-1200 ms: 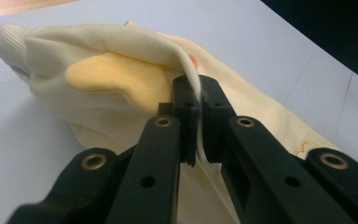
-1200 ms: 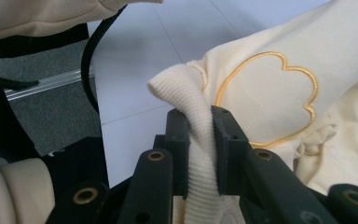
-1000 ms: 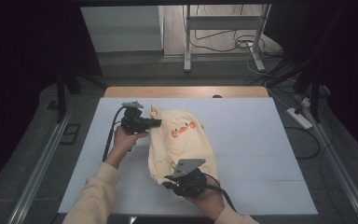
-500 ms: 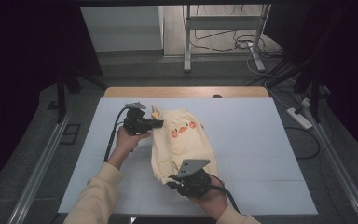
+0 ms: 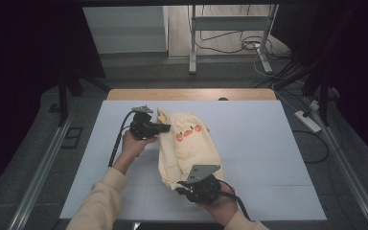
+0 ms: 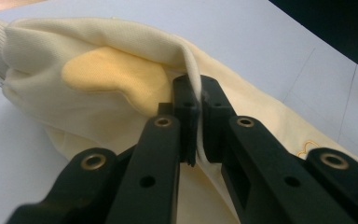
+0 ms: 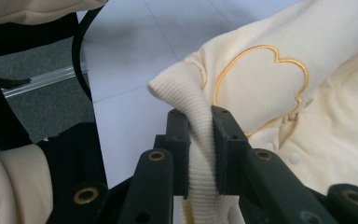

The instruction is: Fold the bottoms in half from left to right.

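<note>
Both sets of jaws are closed on cloth: the left gripper [image 5: 149,128] pinches a thin fold at the far, upper-left edge of the pale yellow garment [image 5: 188,146], and the right gripper [image 5: 197,188] clamps the ribbed cuff [image 7: 200,140] at its near end, with fabric squeezed flat between each pair and hardly any gap left. That garment lies on the white bench [image 5: 268,153], near the middle and a little to the person's left, with orange marks showing on its upper face. Its long axis runs from the far-left grip down to the near grip, slightly slanted, so the two holds sit at opposite ends with the bulk of the cloth bunched between them. In the left gripper view a yellow patch [image 6: 116,81] lies just left of the pinched fold; in the right gripper view an embroidered outline [image 7: 261,84] sits just beyond the cuff. Judging by this, the next move likely turns on drawing the two ends apart along that axis to spread the cloth flat, and neither hand is better placed than the other.
</note>
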Available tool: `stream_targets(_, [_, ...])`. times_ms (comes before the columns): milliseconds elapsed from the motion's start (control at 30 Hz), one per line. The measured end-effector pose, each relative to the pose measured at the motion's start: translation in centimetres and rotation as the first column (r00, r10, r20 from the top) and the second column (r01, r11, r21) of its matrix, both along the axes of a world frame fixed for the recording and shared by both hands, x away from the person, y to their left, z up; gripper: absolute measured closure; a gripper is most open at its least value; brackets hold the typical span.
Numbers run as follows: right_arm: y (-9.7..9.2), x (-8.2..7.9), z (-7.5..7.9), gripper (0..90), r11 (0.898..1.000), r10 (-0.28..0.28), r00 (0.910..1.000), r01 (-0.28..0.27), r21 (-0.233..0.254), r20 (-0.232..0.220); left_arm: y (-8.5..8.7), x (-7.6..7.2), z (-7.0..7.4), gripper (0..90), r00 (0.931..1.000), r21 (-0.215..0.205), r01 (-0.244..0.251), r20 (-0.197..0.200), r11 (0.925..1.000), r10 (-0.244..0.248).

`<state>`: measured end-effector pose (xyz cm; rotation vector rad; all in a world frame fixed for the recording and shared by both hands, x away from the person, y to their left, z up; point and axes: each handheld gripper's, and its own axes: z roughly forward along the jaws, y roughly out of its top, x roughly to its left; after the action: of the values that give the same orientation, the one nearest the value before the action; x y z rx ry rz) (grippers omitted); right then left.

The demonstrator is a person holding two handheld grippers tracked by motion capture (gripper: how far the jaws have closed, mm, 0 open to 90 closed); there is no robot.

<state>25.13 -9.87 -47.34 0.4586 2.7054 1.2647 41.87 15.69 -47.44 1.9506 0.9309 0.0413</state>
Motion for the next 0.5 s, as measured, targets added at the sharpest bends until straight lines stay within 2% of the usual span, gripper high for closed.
stream_targets(500, [-1.6, -0.5, 0.0, 78.3, 1.000, -0.017, 0.9998, 0.017, 0.000, -0.004, -1.6, -0.2, -0.3, 85.6, 0.9996, 0.028, 0.027, 0.006, 0.9993, -0.027])
